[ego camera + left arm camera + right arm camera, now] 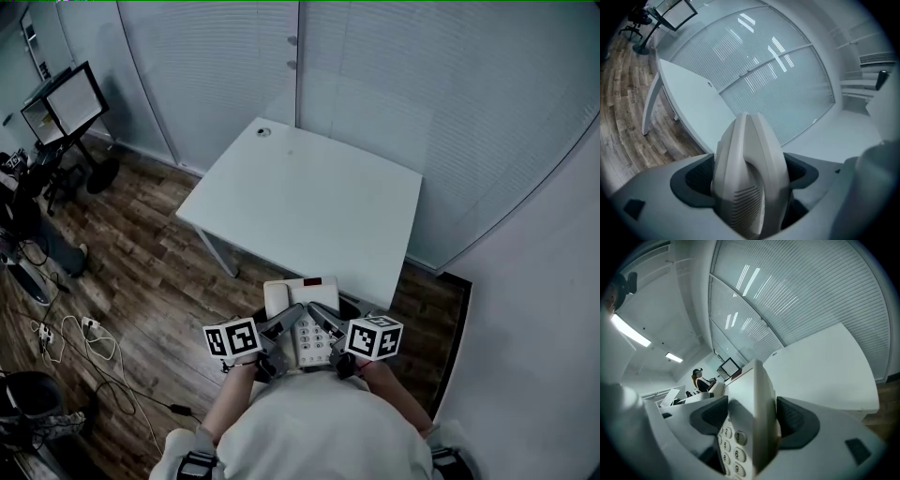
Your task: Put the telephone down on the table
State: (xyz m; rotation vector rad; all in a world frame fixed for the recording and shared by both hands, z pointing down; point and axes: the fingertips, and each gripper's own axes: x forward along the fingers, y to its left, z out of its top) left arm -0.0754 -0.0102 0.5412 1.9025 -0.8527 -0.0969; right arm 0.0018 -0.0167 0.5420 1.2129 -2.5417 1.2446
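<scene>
A white desk telephone (pixel 302 317) with a keypad is held in the air close to my body, short of the near edge of the white table (pixel 309 202). My left gripper (pixel 292 317) is shut on its left side, where the handset (pixel 749 178) fills the space between the jaws. My right gripper (pixel 317 315) is shut on its right edge (pixel 754 423), with number keys showing beside the jaw. The tabletop (pixel 691 105) lies ahead and below, bare apart from a small round hole (pixel 263 132) at its far left corner.
Frosted glass walls (pixel 394 84) run behind and to the right of the table. Wood floor (pixel 141 281) lies to the left, with cables (pixel 89 347), a monitor on a stand (pixel 66 103) and office chairs. A person (pixel 699 379) sits far off in the right gripper view.
</scene>
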